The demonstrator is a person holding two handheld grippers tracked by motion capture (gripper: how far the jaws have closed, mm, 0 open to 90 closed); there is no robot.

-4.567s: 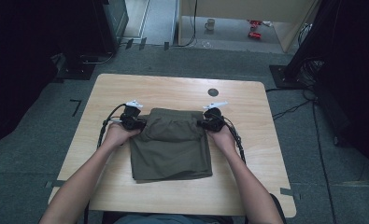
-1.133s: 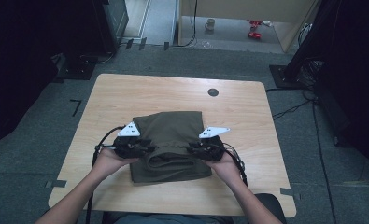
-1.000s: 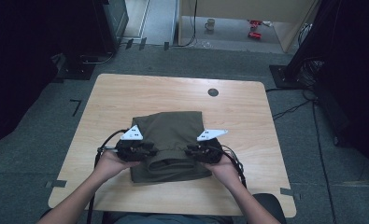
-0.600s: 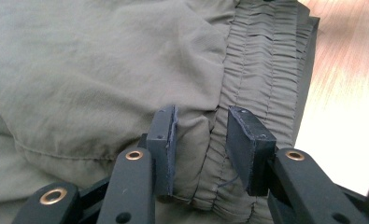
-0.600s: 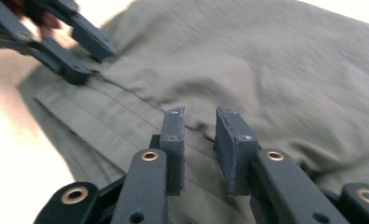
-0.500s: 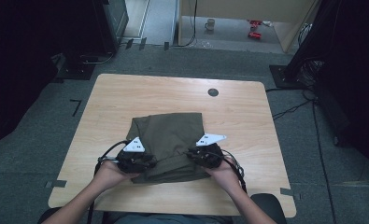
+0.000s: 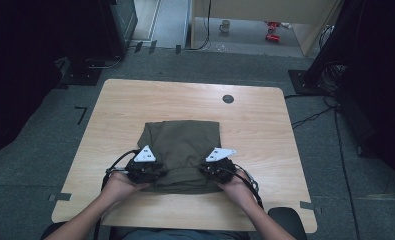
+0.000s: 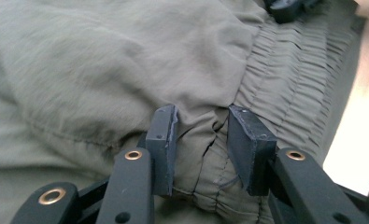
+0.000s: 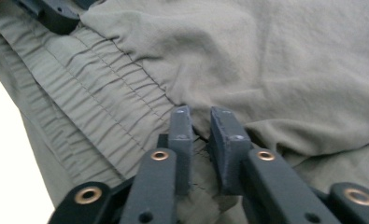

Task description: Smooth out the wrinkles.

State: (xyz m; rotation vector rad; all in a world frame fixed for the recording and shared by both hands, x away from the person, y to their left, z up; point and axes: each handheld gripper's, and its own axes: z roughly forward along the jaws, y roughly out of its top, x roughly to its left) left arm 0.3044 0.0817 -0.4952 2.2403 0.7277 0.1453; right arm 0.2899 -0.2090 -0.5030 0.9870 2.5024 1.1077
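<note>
An olive-green garment (image 7: pixel 182 142) with a gathered elastic waistband (image 8: pixel 289 70) lies folded on the wooden table (image 7: pixel 270 130). Both grippers sit at its near edge, one at each side. My left gripper (image 7: pixel 157 174) is shut on a bunched fold of the cloth (image 8: pixel 203 116), just beside the waistband. My right gripper (image 7: pixel 205 171) pinches a fold of the same cloth (image 9: pixel 200 114) between nearly closed jaws, the waistband (image 9: pixel 79 93) on its left. Each gripper view catches the other gripper's black tip at its top edge.
A round black grommet (image 7: pixel 228 98) sits in the table's far side. Bare wood surrounds the garment on the left, right and far sides. A chair edge (image 7: pixel 286 220) shows at the near right. Dark stands and cables line the floor around the table.
Both hands have drawn the held cloth edge from the far side toward the person, folding the garment over itself; it now lies shorter with the grippers at its near edge.
</note>
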